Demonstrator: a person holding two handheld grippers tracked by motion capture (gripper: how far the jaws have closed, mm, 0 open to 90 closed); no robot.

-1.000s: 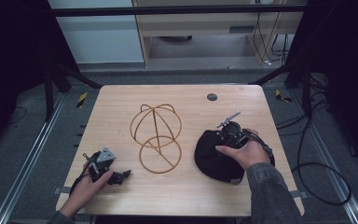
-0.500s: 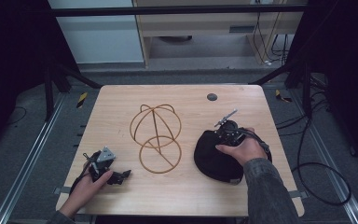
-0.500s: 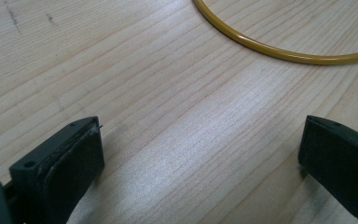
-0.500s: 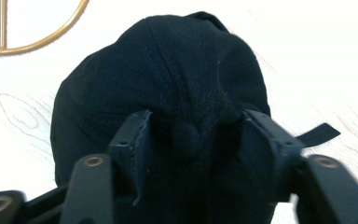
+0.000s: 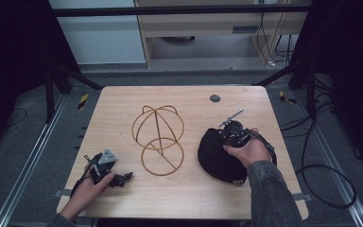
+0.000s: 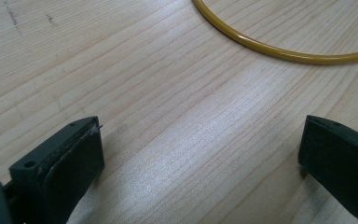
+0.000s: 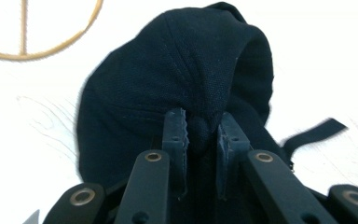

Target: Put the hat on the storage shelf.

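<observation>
A black cap [image 5: 216, 158] lies on the right half of the wooden table [image 5: 184, 198]. My right gripper [image 5: 223, 141] rests on its far edge. Its jaws have just been closing and now pinch a fold of the cap's fabric [image 7: 200, 126], as the right gripper [image 7: 201, 128] view shows from close up. A gold wire hat stand [image 5: 159, 137] stands at the table's middle. My left gripper [image 5: 121, 178] lies on the table at the near left, its jaws wide apart with bare wood between them [image 6: 200, 140]. The stand's base ring [image 6: 270, 52] curves just beyond it.
A small dark round disc [image 5: 214, 98] sits in the tabletop near the far edge. The cap's strap [image 7: 314, 131] trails to one side. A black cable [image 5: 312, 168] loops off the table's right edge to the floor. Metal rails run along both sides.
The right gripper's jaws have drawn together on the cap's fabric. Both hands keep their places, and the left gripper is unchanged.
</observation>
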